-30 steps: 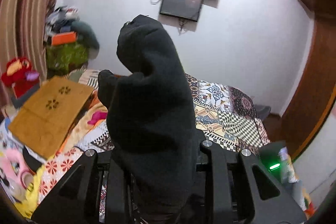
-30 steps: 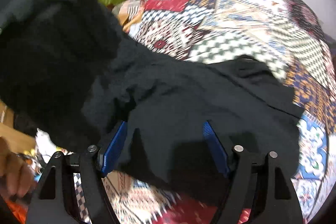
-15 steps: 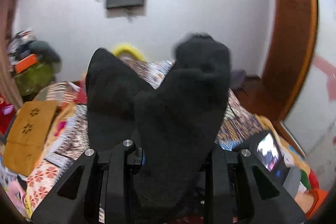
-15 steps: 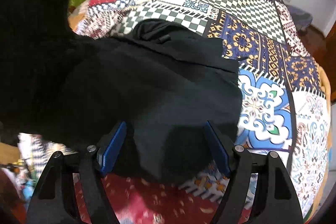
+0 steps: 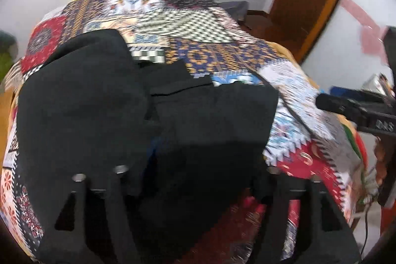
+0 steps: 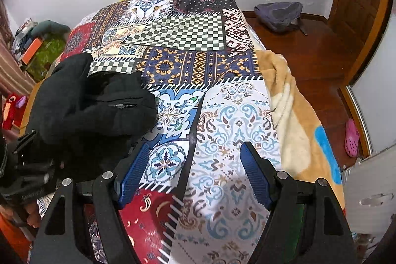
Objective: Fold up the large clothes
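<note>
Between right gripper (image 6: pixel 195 175) fingers only patchwork bedspread (image 6: pixel 222 115), jaws spread apart, nothing held. Left gripper (image 5: pixel 195 180) fingers wide apart too, black fabric draped over the gap, grip unclear. Black jacket (image 6: pixel 94 103) bunched on bedspread just left, zip pocket up. Farther: grey backpack (image 6: pixel 279 14) on floor.

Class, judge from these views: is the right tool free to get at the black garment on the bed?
Probably yes. The right tool is open over bare quilt, and the black garment lies just to its left with nothing between them.
</note>
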Motion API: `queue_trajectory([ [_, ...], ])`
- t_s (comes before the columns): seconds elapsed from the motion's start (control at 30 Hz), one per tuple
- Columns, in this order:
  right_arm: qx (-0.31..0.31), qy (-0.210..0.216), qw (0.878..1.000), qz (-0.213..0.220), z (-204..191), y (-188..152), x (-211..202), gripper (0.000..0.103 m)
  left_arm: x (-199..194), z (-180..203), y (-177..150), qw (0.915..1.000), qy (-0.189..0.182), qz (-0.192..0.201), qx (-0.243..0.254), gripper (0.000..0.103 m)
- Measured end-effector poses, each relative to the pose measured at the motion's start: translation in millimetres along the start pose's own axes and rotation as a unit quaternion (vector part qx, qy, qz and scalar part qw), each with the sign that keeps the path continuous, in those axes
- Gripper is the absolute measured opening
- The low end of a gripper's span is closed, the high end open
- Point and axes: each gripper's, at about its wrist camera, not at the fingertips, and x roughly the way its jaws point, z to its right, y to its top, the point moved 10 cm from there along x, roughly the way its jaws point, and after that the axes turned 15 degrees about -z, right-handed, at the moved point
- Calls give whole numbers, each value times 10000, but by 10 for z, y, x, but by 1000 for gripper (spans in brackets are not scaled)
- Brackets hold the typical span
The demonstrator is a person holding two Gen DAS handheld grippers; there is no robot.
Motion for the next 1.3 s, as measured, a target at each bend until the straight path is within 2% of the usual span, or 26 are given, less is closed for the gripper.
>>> queue_trajectory([
  [0.17, -95, 224, 9997, 102, -170, 87, -140, 73, -321, 110, -107, 9996, 150, 82, 208, 76],
  [0.37, -586, 169, 9971, 456, -579, 155, -363, 73, -967, -11, -202, 9964, 205, 755, 313, 76],
  [0.5, -936, 339, 9933, 580, -962, 206, -473, 73, -1412, -391, -236, 9905, 537, 1266, 83, 84],
  [0.63, -1316, 520, 9879, 640, -1379, 257, -498, 73, -1564, -870, -260, 9858, 938, 1367, -250, 85],
  [0.77, -1615, 615, 9835, 544, -1689, 252, -381, 73, -1482, -1269, -333, 9859, 1056, 1163, -570, 85],
  [0.9, -1692, 548, 9837, 265, -1752, 202, -108, 73, -1149, -1468, -459, 9890, 977, 788, -779, 85],
  [1.0, -1569, 491, 9864, 3, -1624, 127, 124, 73, -880, -1477, -549, 9922, 803, 494, -811, 86],
  [1.13, -1354, 449, 9893, -298, -1371, 18, 355, 75, -714, -1476, -610, 9927, 630, 519, -893, 91],
  [1.2, -1250, 574, 9892, -507, -1281, -49, 468, 79, -660, -1506, -626, 9916, 621, 561, -985, 100],
  [1.3, -1070, 828, 9869, -883, -1183, -155, 675, 80, -533, -1485, -676, 9924, 382, 482, -1070, 102],
])
